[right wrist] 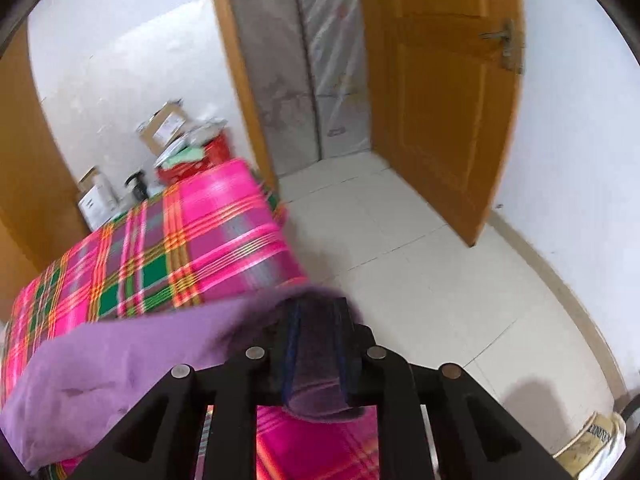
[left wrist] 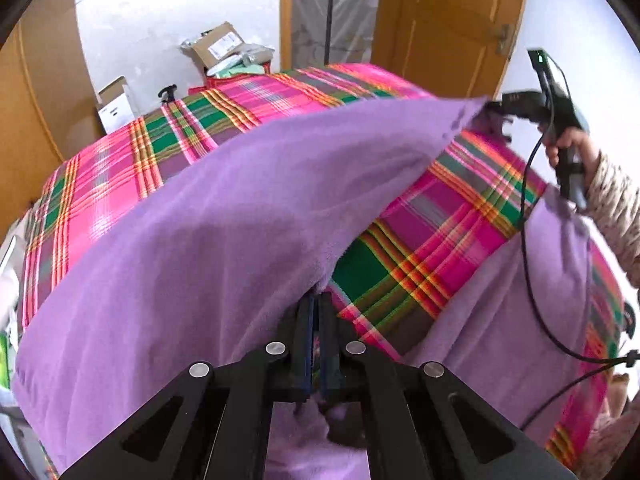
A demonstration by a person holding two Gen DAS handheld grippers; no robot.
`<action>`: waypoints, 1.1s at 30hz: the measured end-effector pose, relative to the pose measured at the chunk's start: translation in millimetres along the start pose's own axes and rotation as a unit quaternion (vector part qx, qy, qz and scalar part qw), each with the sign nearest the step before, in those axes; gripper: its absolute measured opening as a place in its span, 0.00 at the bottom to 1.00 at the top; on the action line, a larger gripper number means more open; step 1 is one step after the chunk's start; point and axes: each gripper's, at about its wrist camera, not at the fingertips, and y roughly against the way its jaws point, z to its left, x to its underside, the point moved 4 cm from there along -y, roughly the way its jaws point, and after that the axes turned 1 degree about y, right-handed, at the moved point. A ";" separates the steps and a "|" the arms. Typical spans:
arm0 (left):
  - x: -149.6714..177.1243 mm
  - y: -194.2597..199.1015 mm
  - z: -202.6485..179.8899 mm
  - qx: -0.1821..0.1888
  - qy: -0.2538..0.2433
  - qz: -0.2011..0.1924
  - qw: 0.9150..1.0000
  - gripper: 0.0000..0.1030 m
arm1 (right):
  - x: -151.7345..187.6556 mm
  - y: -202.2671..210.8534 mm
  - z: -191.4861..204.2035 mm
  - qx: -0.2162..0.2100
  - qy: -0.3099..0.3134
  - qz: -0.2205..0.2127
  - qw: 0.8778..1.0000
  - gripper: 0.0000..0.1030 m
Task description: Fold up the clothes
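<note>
A purple fleece garment [left wrist: 224, 216] is lifted above a bed covered in a pink, green and orange plaid sheet [left wrist: 256, 96]. My left gripper [left wrist: 318, 300] is shut on the garment's near edge, and cloth hangs over its fingers. In the same view my right gripper [left wrist: 494, 108], held by a hand in a patterned sleeve [left wrist: 616, 196], pinches the garment's far corner. The right wrist view shows my right gripper [right wrist: 316, 308] shut on a bunched fold of the purple garment [right wrist: 120, 356], with the plaid sheet [right wrist: 160, 256] beneath.
Cardboard boxes [left wrist: 218, 46] and a white box [left wrist: 116, 106] stand against the wall beyond the bed. An orange wooden door [right wrist: 440, 92] stands ajar over a pale tiled floor [right wrist: 420, 264]. A black cable [left wrist: 532, 280] hangs from my right gripper.
</note>
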 end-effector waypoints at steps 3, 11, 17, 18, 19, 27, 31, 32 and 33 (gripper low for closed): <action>2.9 7.1 -0.6 0.021 0.001 -0.005 1.000 0.02 | 2.2 10.7 -13.2 0.012 -0.024 -0.001 1.000 0.16; 15.5 -14.4 -9.1 0.001 -0.033 0.031 0.999 0.02 | 38.2 34.1 6.8 -0.127 -0.025 0.039 0.991 0.16; 21.1 -7.5 -2.1 -0.001 -0.018 0.032 0.999 0.01 | 41.2 24.7 21.0 -0.228 -0.065 0.060 0.970 0.39; 23.0 -7.1 -1.0 -0.002 -0.017 0.033 0.999 0.01 | 38.3 21.9 22.4 -0.238 -0.078 0.062 0.966 0.43; 24.2 -7.4 0.7 -0.001 -0.014 0.035 0.999 0.01 | 35.3 18.4 23.3 -0.233 -0.083 0.065 0.967 0.44; 25.0 -12.9 2.8 0.002 -0.009 0.038 0.999 0.01 | 18.2 -10.1 20.0 -0.156 -0.089 0.077 0.981 0.18; 25.1 -14.6 5.3 0.007 0.000 0.039 0.999 0.01 | -5.0 -2.0 21.6 -0.144 -0.073 0.034 0.986 0.04; 25.4 -14.7 4.8 0.006 -0.002 0.040 0.999 0.01 | -11.4 2.9 22.4 -0.148 -0.070 0.021 0.986 0.04; 25.8 -14.8 4.4 0.005 -0.004 0.042 0.999 0.01 | -17.7 7.8 23.2 -0.151 -0.067 0.008 0.986 0.04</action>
